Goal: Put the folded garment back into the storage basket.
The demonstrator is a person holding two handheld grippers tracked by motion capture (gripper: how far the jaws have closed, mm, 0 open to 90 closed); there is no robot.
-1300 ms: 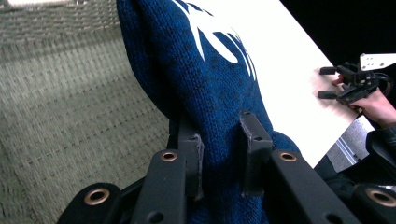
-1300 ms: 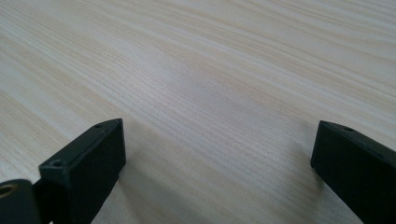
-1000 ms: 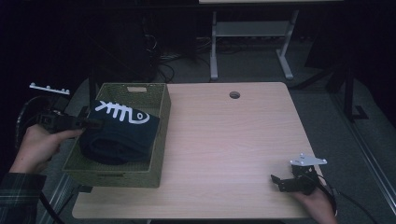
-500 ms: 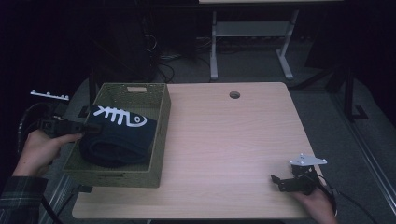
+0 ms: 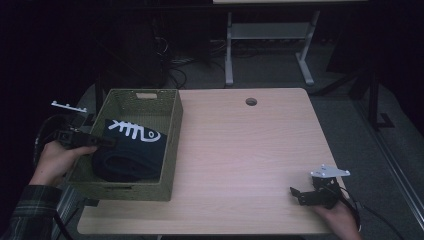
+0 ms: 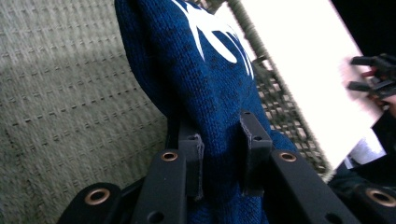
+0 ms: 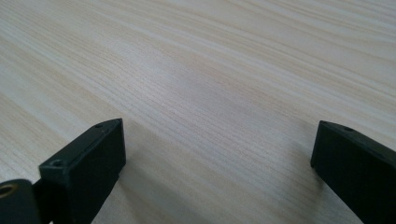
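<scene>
A dark blue knitted garment [image 5: 131, 150] with a white fishbone print lies bunched inside the olive woven basket [image 5: 170, 145] at the table's left. My left gripper [image 5: 102, 142] reaches in over the basket's left wall and is shut on a fold of the blue knit [image 6: 219, 116]; both pads press into the fabric. Near the table's front right corner my right gripper [image 5: 296, 194] rests low over the wood, its jaws wide apart with only bare tabletop [image 7: 210, 93] between them.
The light wooden table [image 5: 240, 150] has a round cable hole [image 5: 251, 101] near its far edge. A metal desk frame [image 5: 270, 45] and cables stand on the dark floor behind. The basket sits against the table's left edge.
My left gripper has sunk with the garment, which now lies lower and deeper in the basket. The right gripper has stayed where it was.
</scene>
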